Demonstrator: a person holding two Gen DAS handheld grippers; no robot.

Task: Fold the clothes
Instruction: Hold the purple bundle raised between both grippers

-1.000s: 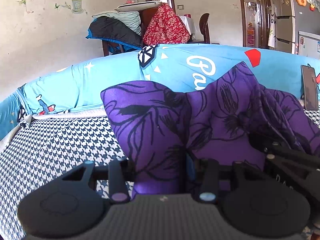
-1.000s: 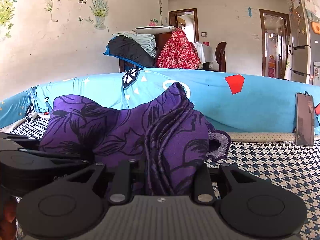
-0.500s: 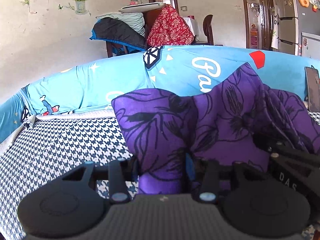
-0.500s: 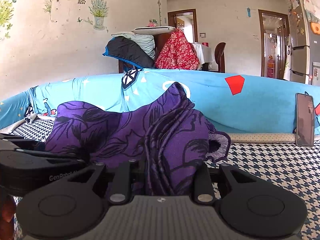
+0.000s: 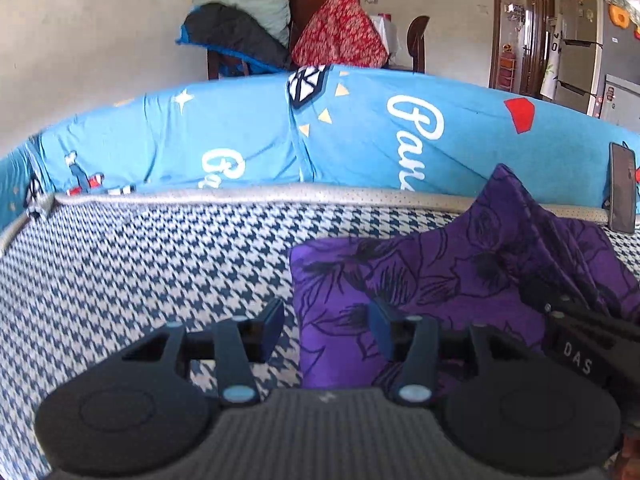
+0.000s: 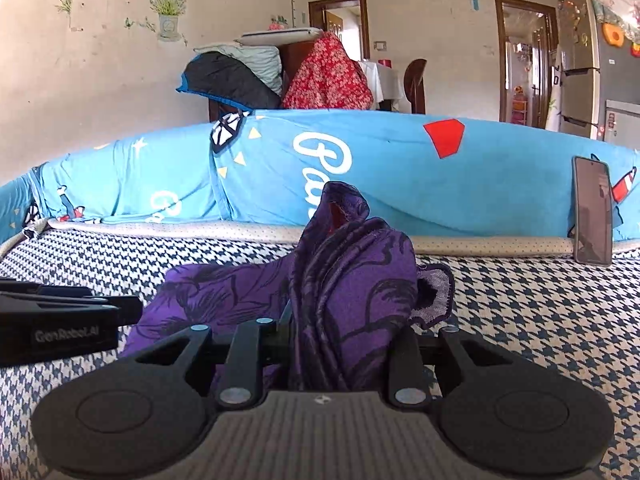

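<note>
— Left wrist view, item one?
— Purple fabric garment with black flower outlines point(image 5: 460, 280), lying bunched on the blue-and-white houndstooth sofa seat point(image 5: 140, 264), right of centre. One fold rises to a peak near the seat's back edge.

— The left gripper point(image 5: 326, 326)?
— Black, two fingers with blue pads point(image 5: 378, 330). They stand apart with a clear gap; the garment's left corner lies between them, nearer the right finger, and nothing is clamped. The right gripper's black body point(image 5: 592, 344) enters at the right edge, over the cloth.

— Background?
— Light blue printed cover over the sofa back point(image 5: 360, 136); a dark phone point(image 5: 622, 188) propped upright against it at the far right.

— Right wrist view?
— Same purple garment point(image 6: 352, 280), now dead centre. The right gripper point(image 6: 340, 344) has its fingers pressed in on a gathered bundle of the cloth, which stands up in a tall pleated peak above them. The rest of the garment trails to the left, lying low on the houndstooth seat point(image 6: 540, 312).

— Anything else catalogued?
— The left gripper's black body point(image 6: 60, 320) at the left edge, just beside the trailing cloth. The blue cover point(image 6: 400, 168) and the leaning phone point(image 6: 593, 216) behind.
</note>
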